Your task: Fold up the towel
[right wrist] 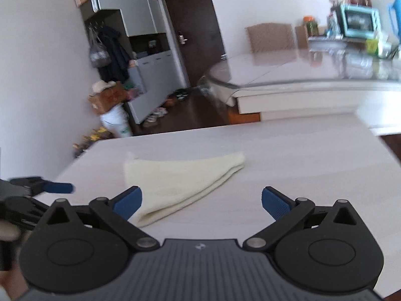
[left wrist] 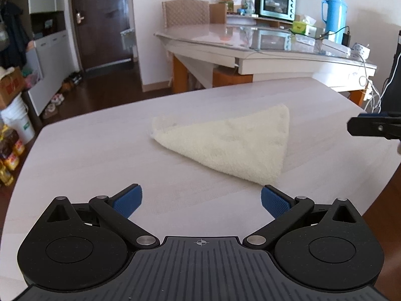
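Observation:
A cream towel (left wrist: 233,141) lies folded into a triangle on the pale wooden table (left wrist: 100,155). My left gripper (left wrist: 201,202) is open and empty, just short of the towel's near corner. My right gripper (right wrist: 201,202) is open and empty, with the towel (right wrist: 180,183) lying just ahead and to the left of it; its layered edges face me. The right gripper also shows at the right edge of the left wrist view (left wrist: 376,126). The left gripper shows at the left edge of the right wrist view (right wrist: 45,188).
A glass-topped dining table (left wrist: 250,47) stands behind, carrying a teal oven (left wrist: 277,5), a blue thermos (left wrist: 334,16) and cables. A chair (left wrist: 186,12), a dark door (left wrist: 100,20), cabinets and floor clutter are at the left.

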